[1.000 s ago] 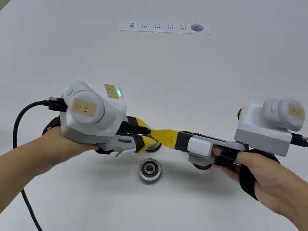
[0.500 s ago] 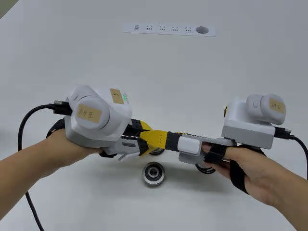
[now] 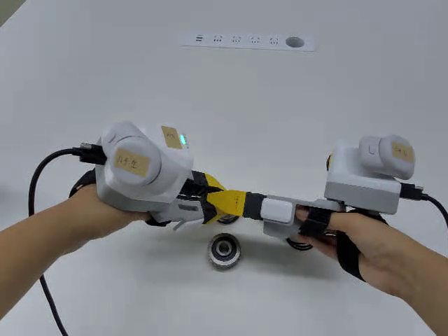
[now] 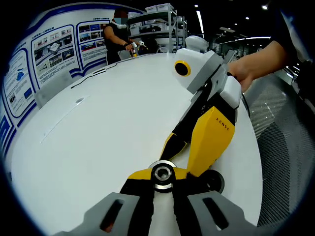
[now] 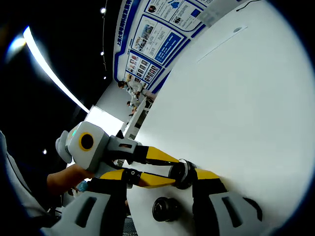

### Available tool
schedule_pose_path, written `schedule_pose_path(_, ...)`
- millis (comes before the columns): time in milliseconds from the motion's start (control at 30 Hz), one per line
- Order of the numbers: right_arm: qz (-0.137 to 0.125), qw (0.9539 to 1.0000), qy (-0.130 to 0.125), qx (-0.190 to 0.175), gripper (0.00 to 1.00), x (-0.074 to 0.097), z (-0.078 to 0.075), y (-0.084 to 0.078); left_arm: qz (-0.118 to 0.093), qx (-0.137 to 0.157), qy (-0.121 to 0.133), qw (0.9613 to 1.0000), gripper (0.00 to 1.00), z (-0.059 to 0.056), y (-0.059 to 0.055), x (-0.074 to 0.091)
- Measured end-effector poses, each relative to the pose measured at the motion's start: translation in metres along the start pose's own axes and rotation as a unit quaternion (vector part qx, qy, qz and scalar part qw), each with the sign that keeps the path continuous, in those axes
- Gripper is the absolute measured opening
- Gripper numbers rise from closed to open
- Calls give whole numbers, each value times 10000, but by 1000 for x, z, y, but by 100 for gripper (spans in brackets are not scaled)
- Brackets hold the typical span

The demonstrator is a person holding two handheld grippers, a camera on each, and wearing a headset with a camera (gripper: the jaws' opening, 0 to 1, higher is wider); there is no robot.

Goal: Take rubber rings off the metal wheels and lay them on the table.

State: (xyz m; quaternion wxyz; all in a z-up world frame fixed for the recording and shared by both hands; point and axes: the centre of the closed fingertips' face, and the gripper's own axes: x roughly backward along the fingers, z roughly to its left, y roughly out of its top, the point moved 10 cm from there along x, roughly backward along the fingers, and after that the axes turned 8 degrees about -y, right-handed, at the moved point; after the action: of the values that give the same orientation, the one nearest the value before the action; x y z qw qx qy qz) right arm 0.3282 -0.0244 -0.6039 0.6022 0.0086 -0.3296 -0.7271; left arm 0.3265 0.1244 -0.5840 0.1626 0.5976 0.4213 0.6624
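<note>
A small metal wheel (image 4: 162,173) with a black rubber ring is held above the white table (image 3: 294,105). My left gripper (image 3: 218,203) is shut on it, its yellow jaws on either side of the hub. My right gripper (image 3: 236,204) comes in from the right and its jaws close on the rubber ring of the same wheel (image 5: 182,173). In the head view that wheel is mostly hidden behind the yellow jaws. A second wheel (image 3: 224,250) lies flat on the table just in front of them. A black rubber ring (image 3: 301,243) lies under my right gripper.
A white power strip (image 3: 245,42) lies at the far side of the table. A black cable (image 3: 35,203) trails from the left gripper off the near left. In the gripper views, people stand by shelves beyond the table's far end.
My right gripper has moved left, closer to the left gripper, so its jaws now overlap the left gripper's at the held wheel. The loose wheel stays put.
</note>
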Motion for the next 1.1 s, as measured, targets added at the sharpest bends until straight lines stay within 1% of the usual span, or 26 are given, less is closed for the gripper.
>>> schedule_pose_path(33, 65, 10000, 23, -32, 54, 1, -1, -1, -2, -2, -3, 10000, 13, 0, 0, 0)
schedule_pose_path(100, 87, 10000, 32, -2, 52, 1, -2, -3, -6, 0, -6, 10000, 13, 0, 0, 0)
schedule_pose_path(167, 110, 9999, 68, -67, 50, 3, -4, -4, -7, -1, -4, 10000, 13, 0, 0, 0)
schedule_pose_path(233, 48, 9996, 114, -263, 48, 4, -6, -5, -5, -5, -7, 10000, 13, 0, 0, 0)
schedule_pose_path(300, 10, 9994, 131, -333, 47, 5, -7, -6, -4, -11, -9, 10000, 13, 1, 0, 0)
schedule_pose_path(467, -81, 9989, 186, -418, 46, 8, -9, -7, -10, -14, -17, 10000, 13, 1, 0, 0)
schedule_pose_path(567, -147, 9989, 186, -394, 41, 10, -9, -5, -11, -13, -16, 10000, 13, 1, 0, 0)
schedule_pose_path(667, -107, 9991, 163, -373, 39, 9, -9, -6, -10, -16, -19, 10000, 13, 1, 0, 0)
schedule_pose_path(767, -110, 9990, 42, -426, 34, 9, -12, -6, -9, -22, -19, 10000, 13, 1, -1, 0)
schedule_pose_path(800, -117, 9986, -120, -499, 29, 8, -15, -6, -8, -25, -20, 10000, 13, 1, -1, 0)
schedule_pose_path(867, -90, 9974, -329, -627, 20, 7, -20, -6, -5, -35, -22, 10000, 13, 0, -1, 0)
schedule_pose_path(900, -84, 9973, -354, -631, 15, 6, -21, -6, -1, -39, -25, 10000, 13, 0, -1, 0)
schedule_pose_path(933, -85, 9973, -354, -640, 13, 6, -22, -6, 3, -42, -26, 10000, 13, 1, -1, 0)
schedule_pose_path(967, -80, 9966, -404, -710, 11, 6, -23, -7, 7, -48, -27, 10000, 13, 1, -1, 0)
schedule_pose_path(1100, -42, 9955, -546, -771, 4, 5, -24, -7, 2, -50, -28, 10000, 13, 1, -1, 0)
